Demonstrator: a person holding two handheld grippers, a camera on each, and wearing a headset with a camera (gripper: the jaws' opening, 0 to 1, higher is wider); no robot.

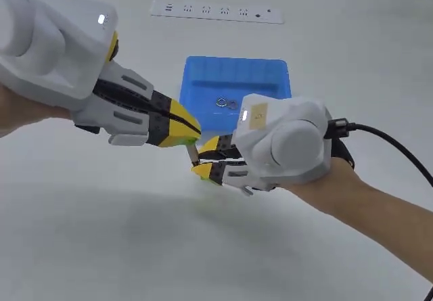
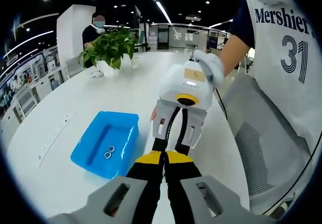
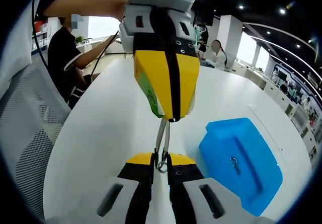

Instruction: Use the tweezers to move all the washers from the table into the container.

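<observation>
My left gripper (image 1: 195,129) is shut on thin metal tweezers (image 1: 193,152), which point down from its yellow tips. In the right gripper view the tweezers (image 3: 162,136) reach into the narrow gap between the jaws of my right gripper (image 3: 161,159), where a small metal washer (image 3: 162,167) sits pinched. The right gripper (image 1: 203,169) faces the left one just in front of the blue container (image 1: 203,71). Two washers (image 1: 225,103) lie in the container's well, and the left gripper view shows them (image 2: 108,152) too.
A white power strip (image 1: 216,11) lies on the white table beyond the container. The right gripper's black cable (image 1: 385,142) trails off to the right. A potted plant (image 2: 110,48) stands at the far end of the table and a mesh chair (image 2: 271,148) beside it.
</observation>
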